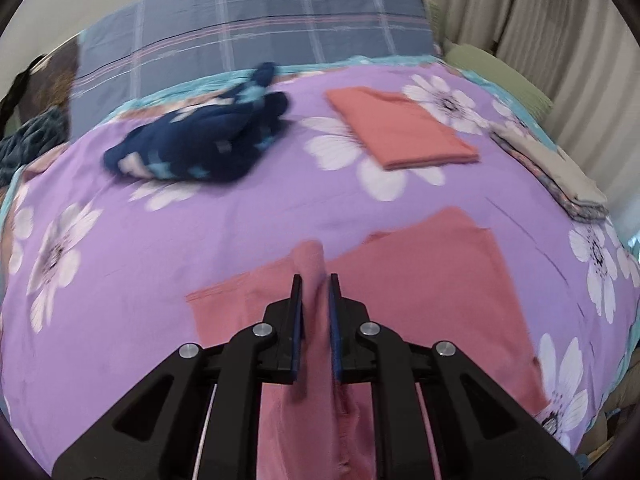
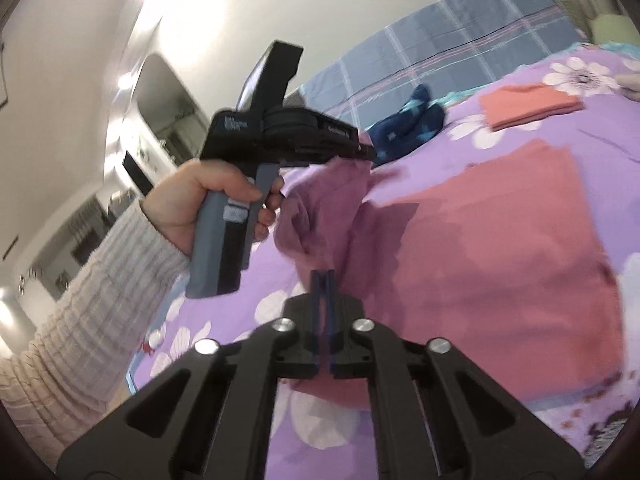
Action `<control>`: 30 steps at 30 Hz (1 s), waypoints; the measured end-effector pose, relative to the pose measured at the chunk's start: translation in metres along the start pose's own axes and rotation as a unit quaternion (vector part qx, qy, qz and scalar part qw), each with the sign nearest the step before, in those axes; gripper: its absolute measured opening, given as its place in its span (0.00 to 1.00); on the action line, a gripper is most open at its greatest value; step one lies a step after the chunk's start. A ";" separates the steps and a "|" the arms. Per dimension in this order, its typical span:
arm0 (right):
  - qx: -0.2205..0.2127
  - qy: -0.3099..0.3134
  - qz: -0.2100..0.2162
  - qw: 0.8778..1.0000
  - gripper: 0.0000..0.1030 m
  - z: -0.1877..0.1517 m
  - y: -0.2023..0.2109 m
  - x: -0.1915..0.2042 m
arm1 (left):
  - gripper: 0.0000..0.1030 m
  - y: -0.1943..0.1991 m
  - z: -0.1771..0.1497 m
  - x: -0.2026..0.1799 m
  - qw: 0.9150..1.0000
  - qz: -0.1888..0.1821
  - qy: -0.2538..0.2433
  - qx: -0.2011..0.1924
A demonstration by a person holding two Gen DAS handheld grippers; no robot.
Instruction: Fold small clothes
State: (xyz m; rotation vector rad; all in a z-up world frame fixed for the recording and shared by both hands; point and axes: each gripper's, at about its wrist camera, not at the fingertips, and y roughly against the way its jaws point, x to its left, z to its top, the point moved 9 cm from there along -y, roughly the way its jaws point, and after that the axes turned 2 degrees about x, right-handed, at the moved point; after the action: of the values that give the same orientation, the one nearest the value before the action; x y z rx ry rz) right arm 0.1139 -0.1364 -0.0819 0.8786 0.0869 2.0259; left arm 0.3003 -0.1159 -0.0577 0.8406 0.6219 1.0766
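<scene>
Both hand-held grippers, left and right, clenched on the pink garment, lifting 1 edge to fold it over the bed.

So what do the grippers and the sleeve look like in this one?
Both grippers, left and right, are black, with angular linkage arms, silver round pivot bolts and blue pads on the fingers. The left one's handle is grey and black. The sleeve is pale ribbed knit.
</scene>
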 end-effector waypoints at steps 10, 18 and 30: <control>0.038 -0.051 -0.008 0.998 0.01 -0.021 0.024 -0.064 | 0.03 -0.022 0.009 -0.077 0.996 0.019 -0.086 0.011; 0.076 -0.077 0.004 0.994 0.03 -0.040 0.023 -0.076 | 0.30 0.020 -0.050 -0.038 0.993 0.065 -0.092 -0.021; 0.120 -0.054 -0.014 0.991 0.33 0.018 0.016 -0.093 | 0.41 0.041 -0.183 -0.097 0.979 0.022 -0.201 -0.028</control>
State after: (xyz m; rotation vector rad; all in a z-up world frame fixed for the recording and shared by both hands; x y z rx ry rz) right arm 0.1453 -0.2216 -0.1137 1.1285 0.2859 1.9653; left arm 0.1008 -0.1451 -0.1202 0.9931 0.2322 0.9232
